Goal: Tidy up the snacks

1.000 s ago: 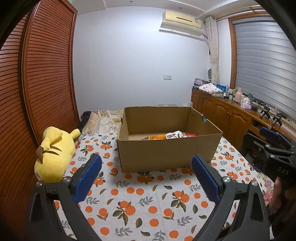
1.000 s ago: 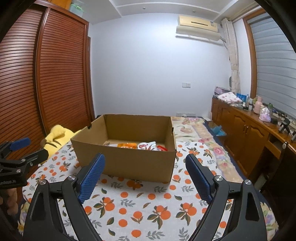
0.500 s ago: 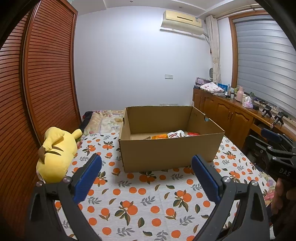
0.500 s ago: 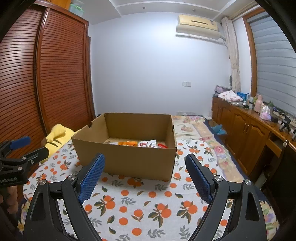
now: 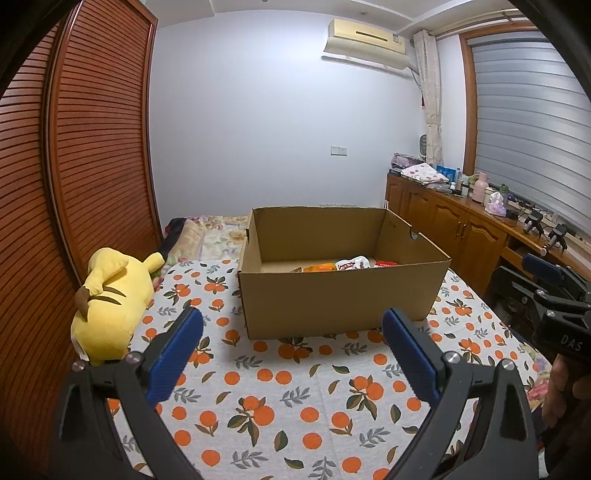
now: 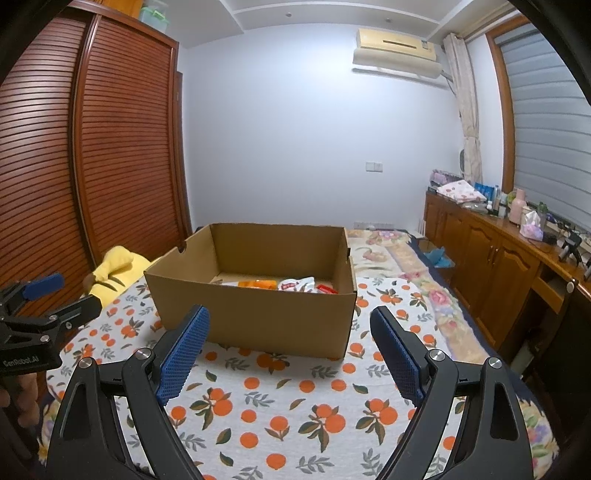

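Inside the cardboard box (image 5: 343, 291) on the bed, snack packets (image 6: 295, 285) lie at the floor's near side. Left tongs (image 5: 291, 354) and right tongs (image 6: 290, 350) hover before the box, both apart, empty. Judged: sorting nearly done; next calls for reaching in to tidy packets.

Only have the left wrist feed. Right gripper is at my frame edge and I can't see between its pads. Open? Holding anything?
Observer: Right gripper is open and empty, pads wide apart over the orange-print cloth, short of the cardboard box.
Operator: Anything right of the box?
Observer: A floral quilt lies flat there. A crumpled blue item lies beyond it, by the cabinets.
Operator: Top of the wardrobe?
Observer: A clear container with a green lid sits on the wardrobe.
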The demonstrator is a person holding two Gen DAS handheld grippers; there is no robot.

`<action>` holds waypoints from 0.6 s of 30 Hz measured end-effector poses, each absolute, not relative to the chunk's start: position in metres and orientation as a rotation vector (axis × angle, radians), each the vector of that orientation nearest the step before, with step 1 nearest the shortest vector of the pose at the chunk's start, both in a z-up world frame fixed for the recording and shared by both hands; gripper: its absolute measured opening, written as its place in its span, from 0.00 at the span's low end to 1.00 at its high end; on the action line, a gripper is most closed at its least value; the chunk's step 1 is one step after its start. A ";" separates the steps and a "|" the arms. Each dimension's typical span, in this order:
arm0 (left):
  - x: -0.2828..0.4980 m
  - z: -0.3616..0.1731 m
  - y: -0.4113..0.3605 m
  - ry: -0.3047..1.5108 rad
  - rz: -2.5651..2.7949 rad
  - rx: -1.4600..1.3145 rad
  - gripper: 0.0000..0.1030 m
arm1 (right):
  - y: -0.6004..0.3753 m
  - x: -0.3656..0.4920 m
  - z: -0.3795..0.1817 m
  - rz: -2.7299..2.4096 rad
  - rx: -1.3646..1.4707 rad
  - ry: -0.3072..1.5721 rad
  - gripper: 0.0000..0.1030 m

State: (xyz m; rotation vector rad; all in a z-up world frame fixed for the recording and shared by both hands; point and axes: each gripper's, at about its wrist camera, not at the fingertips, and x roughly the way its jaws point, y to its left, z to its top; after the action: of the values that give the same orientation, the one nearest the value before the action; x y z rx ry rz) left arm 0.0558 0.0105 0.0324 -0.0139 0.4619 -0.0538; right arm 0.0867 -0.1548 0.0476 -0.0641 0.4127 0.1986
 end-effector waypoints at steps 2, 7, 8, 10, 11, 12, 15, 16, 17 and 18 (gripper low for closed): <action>0.055 0.032 0.010 0.461 -0.052 -0.012 0.96 | -0.155 0.087 0.047 0.201 -0.064 0.413 0.88; 0.055 0.030 0.010 0.459 -0.050 -0.011 0.96 | -0.153 0.087 0.045 0.199 -0.065 0.415 0.88; 0.055 0.030 0.010 0.461 -0.051 -0.013 0.96 | -0.153 0.086 0.045 0.198 -0.065 0.414 0.88; 0.055 0.029 0.010 0.462 -0.049 -0.013 0.96 | -0.153 0.086 0.045 0.199 -0.065 0.413 0.88; 0.055 0.029 0.011 0.462 -0.050 -0.014 0.96 | -0.153 0.086 0.045 0.198 -0.065 0.414 0.88; 0.055 0.029 0.011 0.462 -0.050 -0.014 0.96 | -0.153 0.086 0.045 0.199 -0.066 0.413 0.88; 0.055 0.029 0.011 0.461 -0.050 -0.013 0.96 | -0.153 0.085 0.045 0.198 -0.065 0.412 0.88; 0.055 0.029 0.011 0.461 -0.051 -0.014 0.96 | -0.153 0.086 0.045 0.198 -0.065 0.413 0.88; 0.055 0.029 0.011 0.461 -0.051 -0.014 0.96 | -0.153 0.085 0.045 0.198 -0.064 0.413 0.88; 0.055 0.028 0.011 0.460 -0.049 -0.014 0.96 | -0.153 0.085 0.045 0.198 -0.064 0.413 0.88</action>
State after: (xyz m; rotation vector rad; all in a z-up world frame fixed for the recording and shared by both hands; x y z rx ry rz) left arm 0.0548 0.0111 0.0285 -0.0137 0.4602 -0.0494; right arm 0.0855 -0.1531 0.0450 -0.0641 0.4129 0.1982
